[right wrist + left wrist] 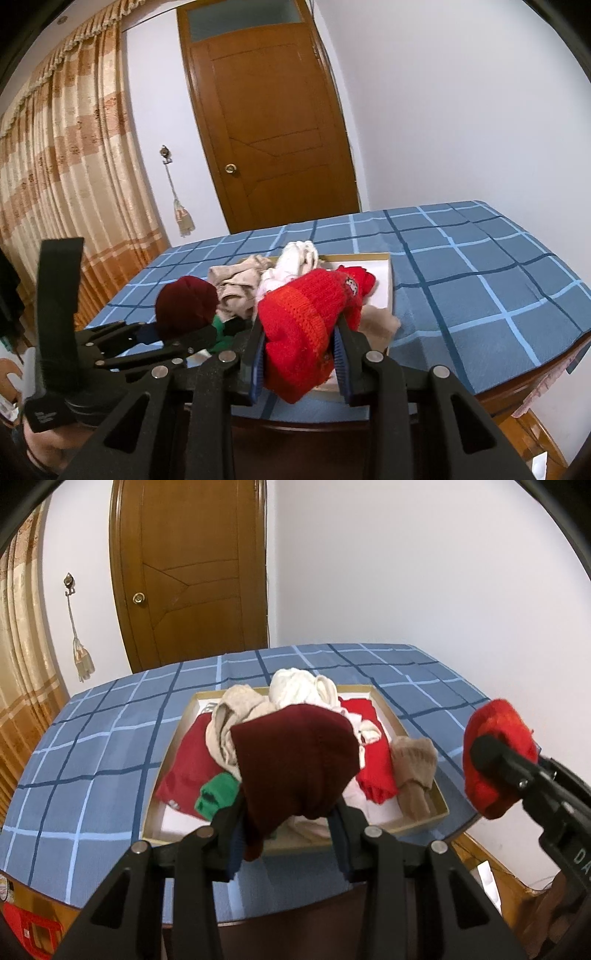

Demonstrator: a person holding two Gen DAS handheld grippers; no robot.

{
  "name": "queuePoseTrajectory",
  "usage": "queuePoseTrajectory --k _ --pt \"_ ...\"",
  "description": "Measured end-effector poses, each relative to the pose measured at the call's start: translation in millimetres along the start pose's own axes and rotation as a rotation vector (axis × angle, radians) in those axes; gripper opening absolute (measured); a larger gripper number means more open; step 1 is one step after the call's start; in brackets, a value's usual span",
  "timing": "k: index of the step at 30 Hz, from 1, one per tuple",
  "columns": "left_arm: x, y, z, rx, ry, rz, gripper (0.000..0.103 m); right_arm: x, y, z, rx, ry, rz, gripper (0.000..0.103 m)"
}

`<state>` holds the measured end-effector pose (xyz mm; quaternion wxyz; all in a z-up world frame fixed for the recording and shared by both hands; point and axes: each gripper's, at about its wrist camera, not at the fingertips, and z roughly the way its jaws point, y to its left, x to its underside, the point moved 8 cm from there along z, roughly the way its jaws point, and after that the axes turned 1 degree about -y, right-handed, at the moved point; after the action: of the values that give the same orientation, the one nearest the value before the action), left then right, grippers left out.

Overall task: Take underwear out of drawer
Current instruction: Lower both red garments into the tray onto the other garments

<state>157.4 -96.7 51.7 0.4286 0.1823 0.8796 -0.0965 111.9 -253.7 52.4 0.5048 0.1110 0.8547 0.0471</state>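
A bed (110,738) in a blue checked sheet fills the room's corner, its far edge running along the white wall (424,572) and toward the wooden door (192,572); a striped curtain (55,184) hangs beyond the bed's left side. On the sheet sits the drawer (441,805), a shallow tray with a tan rim. Bare sheet lies open on every side of the drawer, widest to its right, while its near rim reaches almost to the bed's front edge. Inside the drawer, garments are heaped: a red piece (184,768), a cream knit (299,686), a beige one (236,709), a green one (216,794), and a tan sleeve (413,771) draped over the right rim. Above the drawer's near end, the left gripper (288,812) is clamped on a maroon knit (295,760), lifted clear of the pile. Just right of the drawer, the right gripper (301,347) is clenched on a red knit (299,332), also raised off the heap. The two tools hang side by side, apart, in front of the drawer's near rim.
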Motion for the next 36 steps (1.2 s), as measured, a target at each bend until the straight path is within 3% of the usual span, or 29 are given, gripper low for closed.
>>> queuePoseTrajectory --k 14,36 --pt "-15.5 3.0 36.7 -0.034 0.013 -0.034 0.038 -9.8 -13.3 38.8 0.039 0.021 0.016 0.034" --pt "-2.5 5.5 97.1 -0.089 0.091 -0.038 0.038 16.7 -20.6 107.4 0.086 0.137 -0.003 0.034"
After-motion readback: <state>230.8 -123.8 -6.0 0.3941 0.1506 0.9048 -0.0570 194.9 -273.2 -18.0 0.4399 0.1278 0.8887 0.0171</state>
